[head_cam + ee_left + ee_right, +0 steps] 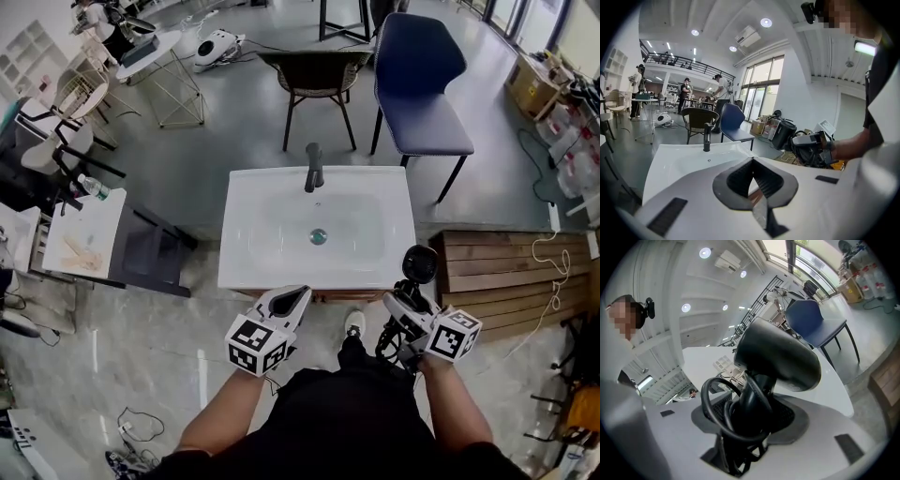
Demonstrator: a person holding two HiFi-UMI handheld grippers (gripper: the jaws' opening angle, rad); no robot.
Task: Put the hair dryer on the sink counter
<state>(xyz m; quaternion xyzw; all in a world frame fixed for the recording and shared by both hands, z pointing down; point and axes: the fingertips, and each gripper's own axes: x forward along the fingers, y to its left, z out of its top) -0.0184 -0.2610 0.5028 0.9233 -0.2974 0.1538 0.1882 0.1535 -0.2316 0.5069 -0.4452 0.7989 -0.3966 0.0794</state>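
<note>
The black hair dryer [419, 265] stands upright in my right gripper [405, 305], which is shut on its handle just off the front right corner of the white sink counter [253, 272]. Its coiled cord [389, 342] hangs bunched below the jaws. In the right gripper view the hair dryer [780, 359] fills the middle, its cord [712, 401] looped around the handle. My left gripper [292, 300] hovers at the counter's front edge, shut and empty. The left gripper view shows the basin and black faucet [707, 138] ahead and the hair dryer [783, 133] to the right.
Behind the sink counter stand a wicker chair [317, 80] and a blue chair [417, 84]. A wooden pallet [497, 272] lies to the right. A low side table [84, 234] with a bottle [91, 187] stands to the left. Cables lie on the floor.
</note>
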